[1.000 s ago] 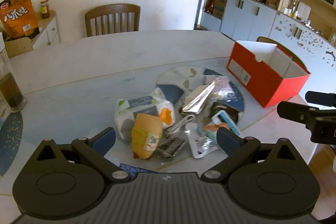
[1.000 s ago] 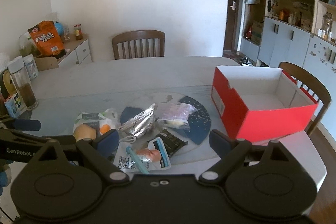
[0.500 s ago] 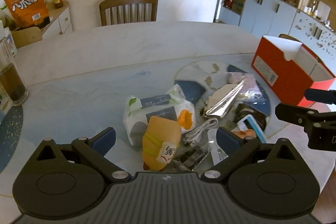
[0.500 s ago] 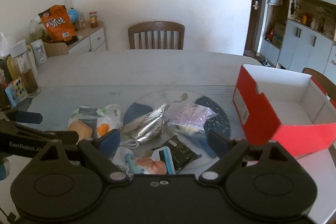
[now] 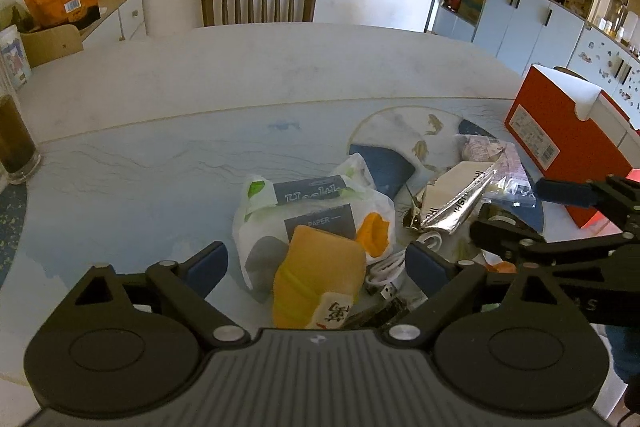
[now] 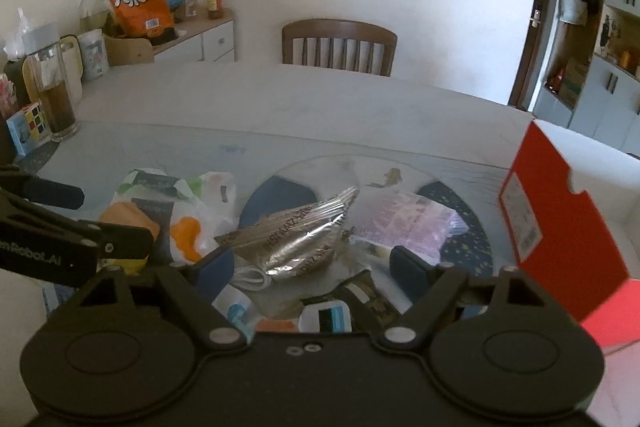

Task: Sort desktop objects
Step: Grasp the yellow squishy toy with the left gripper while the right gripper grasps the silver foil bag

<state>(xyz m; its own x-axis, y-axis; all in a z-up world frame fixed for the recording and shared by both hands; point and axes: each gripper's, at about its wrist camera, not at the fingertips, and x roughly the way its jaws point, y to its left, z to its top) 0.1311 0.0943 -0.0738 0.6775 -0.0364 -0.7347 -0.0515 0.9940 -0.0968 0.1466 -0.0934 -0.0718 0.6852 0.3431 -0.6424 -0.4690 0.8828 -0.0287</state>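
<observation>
Both grippers hovering over a heap of small things near the front of the tabletop (image 5: 160, 131), nothing sorted yet by the look of it. Left gripper (image 5: 318, 261) with fingers spread wide, empty, straddling an orange pouch (image 5: 318, 279) that lies on a white tissue pack (image 5: 316, 223). Right gripper (image 6: 312, 267) likewise wide open and holding nothing, poised above a crumpled foil bag (image 6: 298, 239), with a white cable (image 6: 252, 277) just beside it and a pink packet (image 6: 404, 223) behind. Red box (image 6: 556, 219) open at the right edge, close to the heap, probably the place for the sorted items. Judging by looks: orange pouch soft and light, likely to squash, best pinched across its middle below the band, not at the tag end. Tissue pack bulky, slack and slippery in its plastic wrap; safer gripped at a gathered end than across the full body. Foil bag nearly weightless, crinkly and slick; best taken at the flat sealed edge. Cable limp, apt to trail and drag neighbours along; better lifted by its coiled part. Risk of snagging 2 items at once in so tight a pile.
</observation>
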